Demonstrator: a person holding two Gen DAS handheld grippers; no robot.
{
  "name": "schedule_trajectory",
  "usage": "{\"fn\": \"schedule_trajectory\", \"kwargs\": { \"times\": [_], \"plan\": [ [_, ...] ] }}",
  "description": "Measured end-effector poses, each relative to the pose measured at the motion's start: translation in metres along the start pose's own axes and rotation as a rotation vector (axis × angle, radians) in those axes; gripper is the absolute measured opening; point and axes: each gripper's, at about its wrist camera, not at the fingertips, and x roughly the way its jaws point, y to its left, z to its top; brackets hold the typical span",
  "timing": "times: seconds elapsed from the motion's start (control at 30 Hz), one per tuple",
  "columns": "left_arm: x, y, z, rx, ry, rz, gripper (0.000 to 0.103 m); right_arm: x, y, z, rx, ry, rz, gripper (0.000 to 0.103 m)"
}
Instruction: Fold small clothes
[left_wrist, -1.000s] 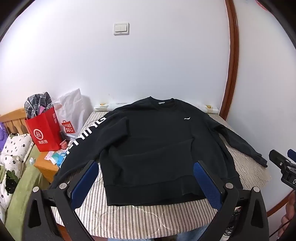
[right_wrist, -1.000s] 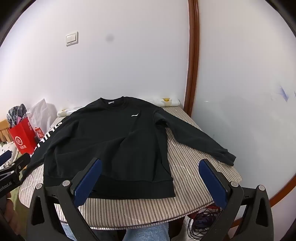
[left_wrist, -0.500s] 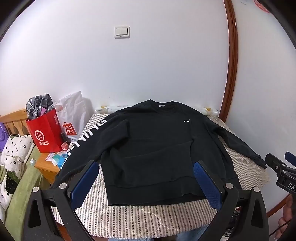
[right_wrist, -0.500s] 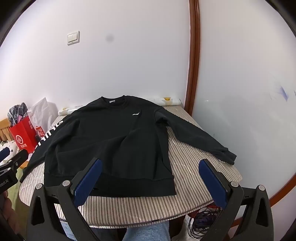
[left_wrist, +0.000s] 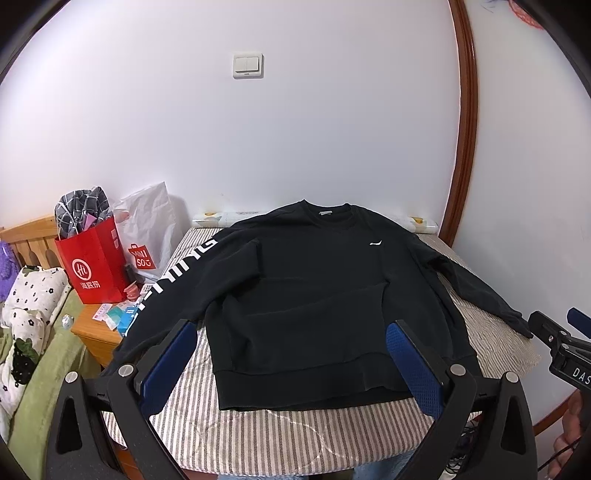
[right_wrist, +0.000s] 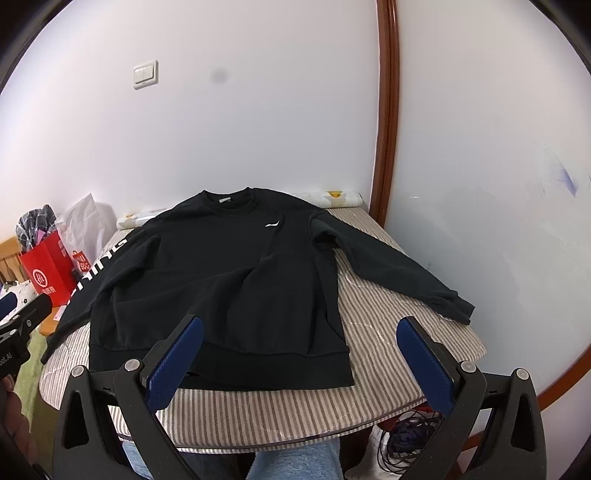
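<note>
Since a second ago, both views have pulled back and up a little, so the sweater looks smaller and lower. The sweater itself has not moved.

Nearest are two grippers, one per hand. The left gripper (left_wrist: 291, 363) has its blue pads spread wide and holds nothing. The right gripper (right_wrist: 301, 360) is spread wide too, also holding nothing. Both hang in the air above the near edge of the desk (right_wrist: 258, 410), not touching the cloth.

One black sweater (left_wrist: 317, 291) lies flat on the striped desk, front up, hem toward the near edge and collar toward the far wall. It has two sleeves: the left one with white letters hangs off the left edge, and the right one lies out toward the right edge.

Farther left stand two bags: one red bag (left_wrist: 94, 264) and one white bag (left_wrist: 147, 229). On the far wall is one light switch (left_wrist: 248, 65).
</note>
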Motion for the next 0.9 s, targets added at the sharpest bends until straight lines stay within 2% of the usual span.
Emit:
{"fn": "schedule_trajectory", "kwargs": {
  "times": [0.9],
  "plan": [
    [-0.0025, 0.0002, -0.0001, -0.005, -0.007, -0.003, 0.103, 0.0030, -0.0010, -0.0024, -0.012, 0.006, -0.032, 0.103]
  ]
}}
